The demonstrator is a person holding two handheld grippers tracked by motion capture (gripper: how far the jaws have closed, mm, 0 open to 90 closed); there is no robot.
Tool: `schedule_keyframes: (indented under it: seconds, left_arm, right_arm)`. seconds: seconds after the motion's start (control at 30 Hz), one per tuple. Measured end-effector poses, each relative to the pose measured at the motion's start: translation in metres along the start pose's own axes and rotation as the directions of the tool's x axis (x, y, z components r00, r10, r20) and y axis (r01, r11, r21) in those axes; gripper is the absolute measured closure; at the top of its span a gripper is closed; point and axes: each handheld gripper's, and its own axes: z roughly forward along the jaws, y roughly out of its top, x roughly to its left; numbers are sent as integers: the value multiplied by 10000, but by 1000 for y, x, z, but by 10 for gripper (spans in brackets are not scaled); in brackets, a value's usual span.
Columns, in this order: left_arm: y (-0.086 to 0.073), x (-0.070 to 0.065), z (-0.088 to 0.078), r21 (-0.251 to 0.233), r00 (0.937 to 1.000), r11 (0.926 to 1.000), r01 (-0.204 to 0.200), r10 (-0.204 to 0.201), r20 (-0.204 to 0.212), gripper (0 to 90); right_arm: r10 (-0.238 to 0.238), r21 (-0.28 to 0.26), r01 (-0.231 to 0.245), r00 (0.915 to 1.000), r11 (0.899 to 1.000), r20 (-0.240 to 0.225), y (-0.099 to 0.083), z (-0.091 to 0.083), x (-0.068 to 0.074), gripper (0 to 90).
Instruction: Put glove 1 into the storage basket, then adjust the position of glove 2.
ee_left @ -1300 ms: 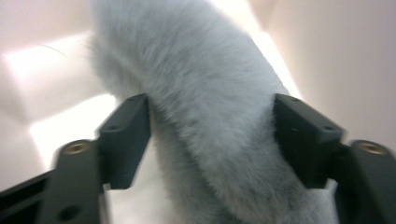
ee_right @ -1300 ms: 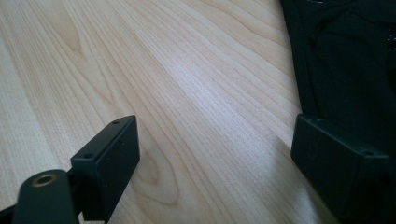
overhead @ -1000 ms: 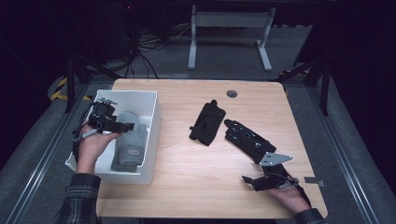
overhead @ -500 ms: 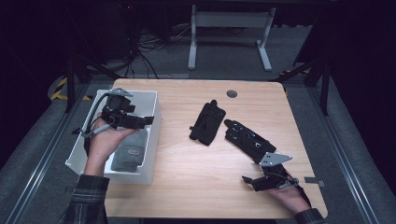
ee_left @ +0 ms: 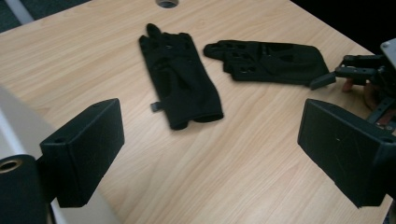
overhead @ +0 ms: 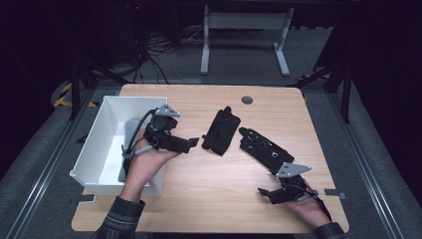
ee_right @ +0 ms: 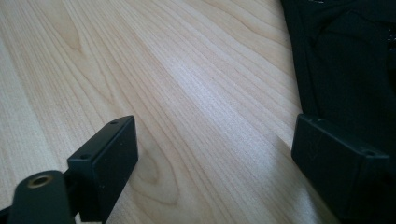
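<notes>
Left gripper (overhead: 195, 143) is wide open and holds nothing; its jaws have just been opening, and nothing lies between them. I see it at the right wall of the white bin (overhead: 94, 144), pointing toward the two black gloves on the wooden table (overhead: 199, 199). The near glove (overhead: 221, 130) lies flat, just ahead of my left jaws, with its cuff toward me in the left gripper view (ee_left: 180, 88). The second glove (overhead: 261, 147) lies beside it, close but I think not touching, and its cuff end reaches toward my right gripper (overhead: 264, 194).

I judge that the step in hand is to fetch the near glove for the bin, where a grey thing (overhead: 130, 130) already lies. To do it well, I want to come down over the cuff (ee_left: 196, 116), where the fabric is thicker, with one jaw on each side of it. I must press the pads low on the table, otherwise they close above the thin cloth and catch nothing. I must also keep away from the second glove, so I do not drag both.

Right gripper rests low over the table with its jaws apart and empty, the second glove's dark fabric (ee_right: 345, 60) just beside one pad.

I can read no brand, label or writing on the gloves or the bin.
</notes>
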Motion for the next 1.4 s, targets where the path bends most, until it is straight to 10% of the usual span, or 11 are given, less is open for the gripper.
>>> schedule_keyframes:
  seconds: [0.8,1.4]
  left_arm:
    - [-73,-42,95,1214,9960,9901,-699,623,647,77]
    - [-119,-41,117,2075,9914,9697,-1289,1306,56,0]
  right_arm:
    - [-50,140,51,9999,9999,-110,2,-1,-2,191]
    - [252,-574,-217,9978,9981,608,31,-28,-42,900]
